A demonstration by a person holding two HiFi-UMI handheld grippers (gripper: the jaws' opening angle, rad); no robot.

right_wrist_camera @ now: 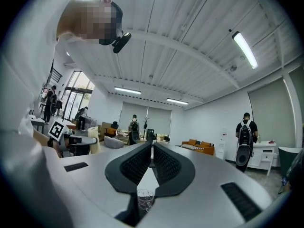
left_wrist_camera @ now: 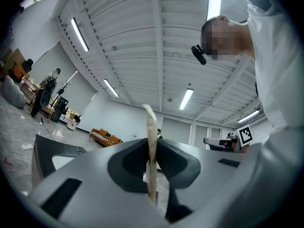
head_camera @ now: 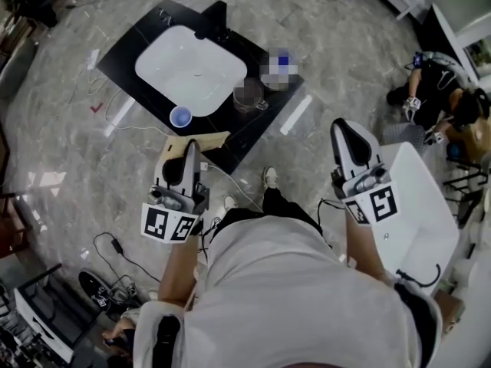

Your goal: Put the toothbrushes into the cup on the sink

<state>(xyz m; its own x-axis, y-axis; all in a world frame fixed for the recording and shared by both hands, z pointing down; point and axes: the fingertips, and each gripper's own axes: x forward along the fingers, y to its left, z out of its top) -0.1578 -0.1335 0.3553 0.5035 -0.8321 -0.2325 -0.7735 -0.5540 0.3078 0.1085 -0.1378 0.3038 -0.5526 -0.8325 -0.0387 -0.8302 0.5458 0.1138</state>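
**Inspection note: left claw loaded, right claw empty, cup not reached**

1. Left claw [head_camera: 190, 150]: its two pads are clamped on a thin tan strip [left_wrist_camera: 151, 141]. In the left gripper view the strip stands on edge between the pads and rises past the tips to a paler end. In the head view the strip lies flat across the claw's tip and sticks out to the claw's right. I cannot confirm from either view that the strip is a toothbrush.

2. Right claw [head_camera: 345, 133]: the jaws are together, with the ribbed pads meeting at the tips. Nothing sits between them. This claw hangs above a white desk [head_camera: 430, 205], well to the right of the left claw.

3. Blue cup [head_camera: 180, 116]: it stands upright directly ahead of the left claw, just beyond the tan strip and apart from it. It rests on the black desk [head_camera: 126, 48], at the near edge of the white basin [head_camera: 165, 67]. What it holds cannot be made out.

4. Glass mug [head_camera: 259, 104]: it is ahead and to the right of the left claw, on the same black desk beside the basin's right edge. It is partly masked, so its contents cannot be told.

5. Surroundings: the black desk stands on a grey marbled floor [head_camera: 61, 129], with loose cables [head_camera: 115, 245] on the floor to the left of the left claw. A second person [head_camera: 437, 90] crouches far ahead and to the right of the right claw.
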